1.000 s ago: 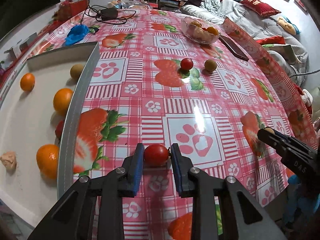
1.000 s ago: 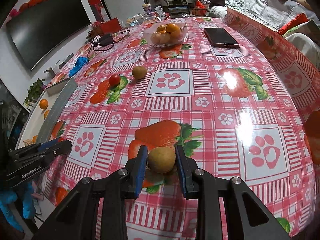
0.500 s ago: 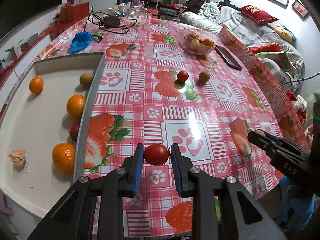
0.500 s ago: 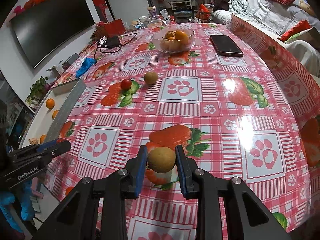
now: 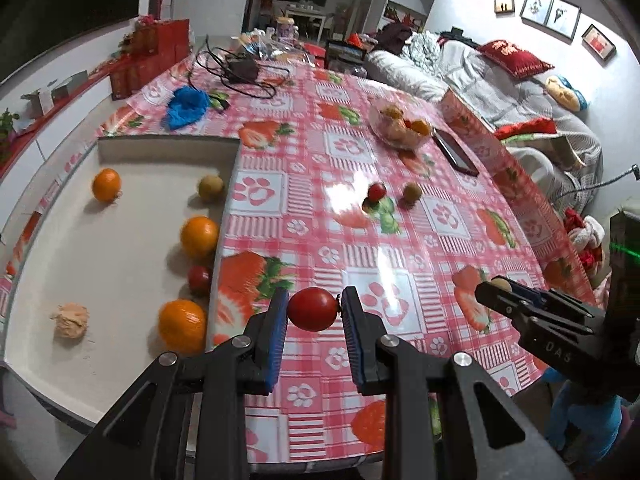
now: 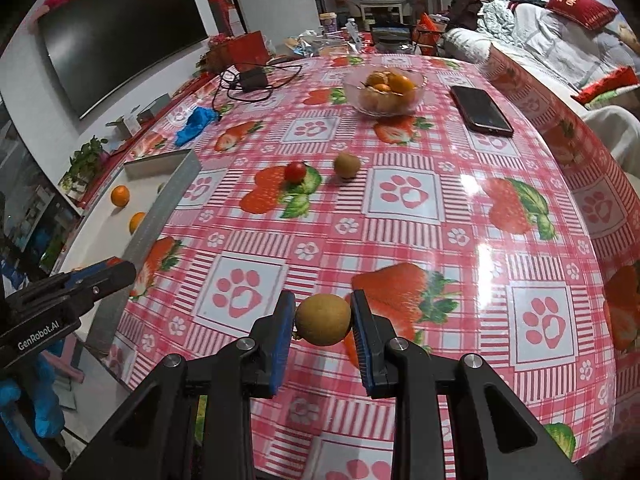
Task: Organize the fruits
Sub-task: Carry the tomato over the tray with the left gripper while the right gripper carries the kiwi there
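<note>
My left gripper (image 5: 314, 310) is shut on a red cherry tomato (image 5: 313, 309) and holds it above the table's near edge, right of the white tray (image 5: 120, 248). My right gripper (image 6: 323, 319) is shut on a brown longan (image 6: 323, 319), lifted over the tablecloth. The tray holds three oranges (image 5: 199, 237), a brown fruit (image 5: 210, 187), a red tomato (image 5: 199, 278) and a beige lump (image 5: 70, 320). Another tomato (image 6: 296, 171) and a brown fruit (image 6: 347, 165) lie on the cloth mid-table. The right gripper shows at the right of the left wrist view (image 5: 500, 286).
A glass bowl of oranges (image 6: 385, 94) and a black phone (image 6: 482, 111) sit at the far side. A blue glove (image 6: 197, 124) and a charger with cable (image 6: 252, 78) lie at the far left. A sofa runs along the table's right edge.
Both grippers have risen and drawn back from the table with their fruit still held. More of the tray and the room shows now.
</note>
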A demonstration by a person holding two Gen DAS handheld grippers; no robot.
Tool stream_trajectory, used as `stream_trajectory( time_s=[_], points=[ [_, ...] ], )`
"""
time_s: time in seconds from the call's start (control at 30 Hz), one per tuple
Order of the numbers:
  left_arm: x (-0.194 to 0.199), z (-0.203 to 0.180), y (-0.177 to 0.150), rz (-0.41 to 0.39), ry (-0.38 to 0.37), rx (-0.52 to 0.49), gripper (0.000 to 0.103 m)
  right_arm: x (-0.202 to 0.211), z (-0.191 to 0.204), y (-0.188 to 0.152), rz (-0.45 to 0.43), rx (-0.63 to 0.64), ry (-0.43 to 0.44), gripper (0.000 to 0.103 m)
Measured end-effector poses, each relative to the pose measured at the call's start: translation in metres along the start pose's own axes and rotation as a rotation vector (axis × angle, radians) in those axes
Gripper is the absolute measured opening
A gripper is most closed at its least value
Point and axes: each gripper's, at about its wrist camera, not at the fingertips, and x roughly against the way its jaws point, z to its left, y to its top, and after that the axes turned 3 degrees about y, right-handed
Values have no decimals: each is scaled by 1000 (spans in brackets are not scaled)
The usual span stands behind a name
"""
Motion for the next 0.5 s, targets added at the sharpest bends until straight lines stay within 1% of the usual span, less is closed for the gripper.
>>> stream_trajectory(
  time_s=[0.27,0.4,0.5],
  points=[
    [16,44,9,-49,49,58,30,-4,37,17,6,63,25,30],
    [22,68,11,-67,77,90,30,-12,61,26,14,93,58,30],
    [24,84,12,-78,115,103,30,-20,85,33,24,125,91,30]
  ],
)
